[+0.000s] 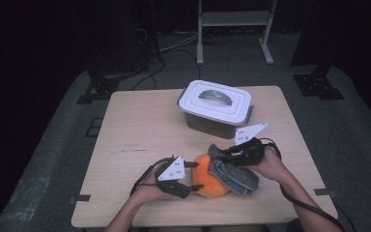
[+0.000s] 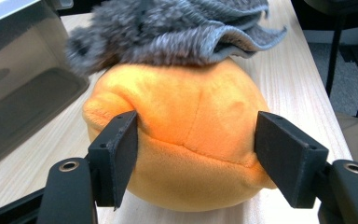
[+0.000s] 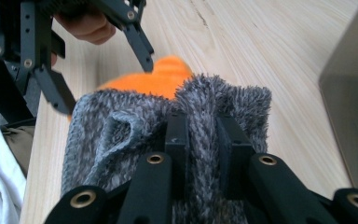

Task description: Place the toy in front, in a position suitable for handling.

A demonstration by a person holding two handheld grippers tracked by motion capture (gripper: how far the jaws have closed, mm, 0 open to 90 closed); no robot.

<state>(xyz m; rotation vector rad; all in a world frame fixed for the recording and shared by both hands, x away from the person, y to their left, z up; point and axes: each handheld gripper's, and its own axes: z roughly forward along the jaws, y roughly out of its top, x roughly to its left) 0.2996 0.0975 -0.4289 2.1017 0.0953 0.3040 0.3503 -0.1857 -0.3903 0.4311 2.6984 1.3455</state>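
Near the front edge of the wooden table point(image 1: 135, 121): one orange plush ball point(image 1: 205, 180), resting on the tabletop, with one grey fluffy cloth point(image 1: 234, 175) draped over its far-right side and spilling down onto the wood beside it.

Left gripper point(image 1: 189, 177): jaws part-way apart and closed on the orange plush ball, one pad pressed into each flank. In the left gripper view, ball point(image 2: 191, 135) squarely between the two black jaws, fabric dented where the pads point(image 2: 121, 154) bite in, grey cloth point(image 2: 177, 32) lying across the top just beyond.

Right gripper point(image 1: 224, 155): jaws pinched nearly together on a raised fold of the grey cloth. In the right gripper view, a ridge of fluffy pile point(image 3: 200, 135) squeezed between the two pads, rest of the cloth spreading ahead and to the side, a sliver of the orange ball point(image 3: 161, 77) peeking out past it, the left gripper point(image 3: 105, 79) farther off at the ball's far side.

Cloth thus between the two grippers, touching both the ball and the right gripper's pads; ball held from the person's left, cloth gripped from the right.

Behind them, well apart, toward the far side of the table: one lidded plastic container point(image 1: 216, 108), white lid with a grey handle, translucent body.

Count: two grippers, one plush ball, one cloth, one container, one table.
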